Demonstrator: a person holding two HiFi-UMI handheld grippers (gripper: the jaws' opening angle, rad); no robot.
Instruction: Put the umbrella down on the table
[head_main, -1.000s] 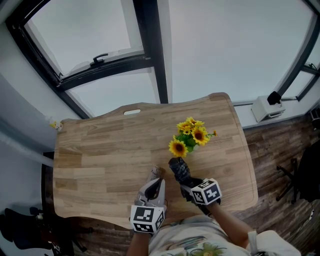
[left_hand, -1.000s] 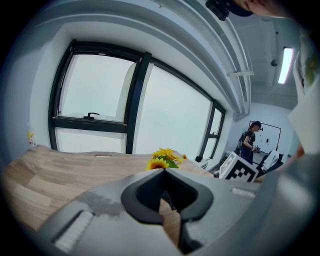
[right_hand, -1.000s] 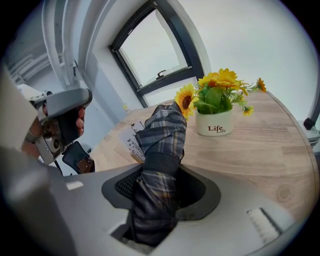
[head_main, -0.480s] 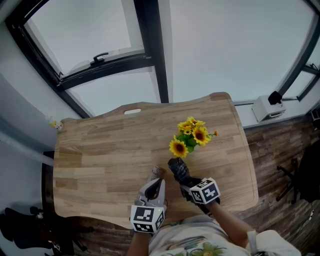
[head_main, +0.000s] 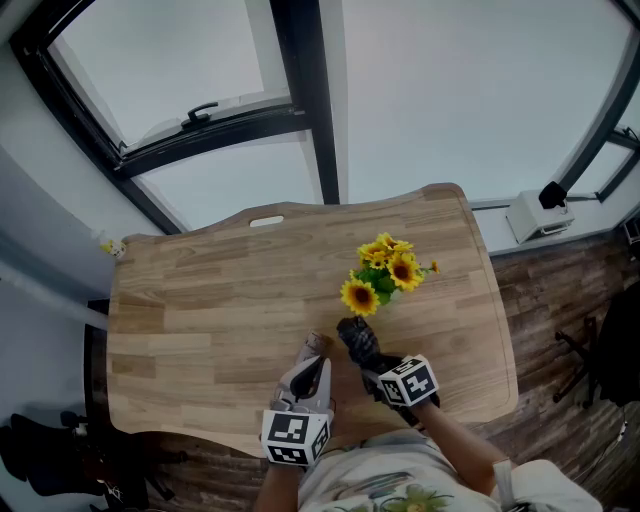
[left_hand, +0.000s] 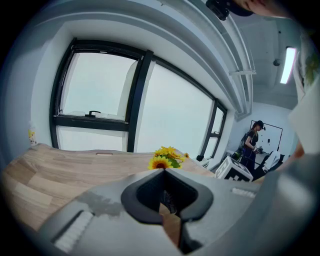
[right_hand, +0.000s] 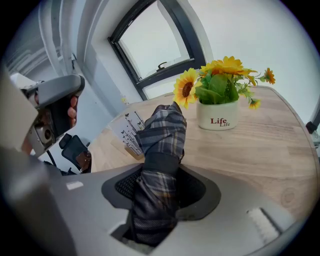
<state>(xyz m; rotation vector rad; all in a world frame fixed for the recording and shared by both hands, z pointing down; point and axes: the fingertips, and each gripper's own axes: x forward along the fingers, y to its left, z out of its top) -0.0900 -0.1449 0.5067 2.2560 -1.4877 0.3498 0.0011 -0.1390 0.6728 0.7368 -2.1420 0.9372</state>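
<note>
Hardly anything is changing since a second ago: both grippers are keeping their places on the near side of the flower pot (right_hand: 217, 116), and the umbrella (right_hand: 161, 135) is staying in the same grip. The right gripper (head_main: 374, 360) is clamping that umbrella, a folded one in dark plaid cloth with a black band round its middle. Its jaws are standing at a middling width and pressing on the cloth from both sides.

The umbrella is sticking out past the jaws and pointing toward the pot, with its free end stopping just short of it. In the right gripper view that end is overlapping the lowest of the sunflowers (right_hand: 225, 67) filling the pot. Whether the end is touching the table (head_main: 200, 300) I cannot tell. The pot is standing upright on the table, white, with the word "Life" showing on its side.

The left gripper (left_hand: 167, 200) is waiting a little farther from the pot than the umbrella's end, just beside the right gripper. Its jaws are standing narrow, almost together, and a tan sliver is showing in the slit between them. Whether that sliver is a held thing or the wood below I cannot tell.

Between the pot and the left gripper, close to that gripper's tips, a small white card (right_hand: 126, 131) is showing. It is printed with black butterflies and is brown along one edge. Far beyond the pot, in the left gripper view, a person (left_hand: 250, 145) in dark clothes is standing in the room.
</note>
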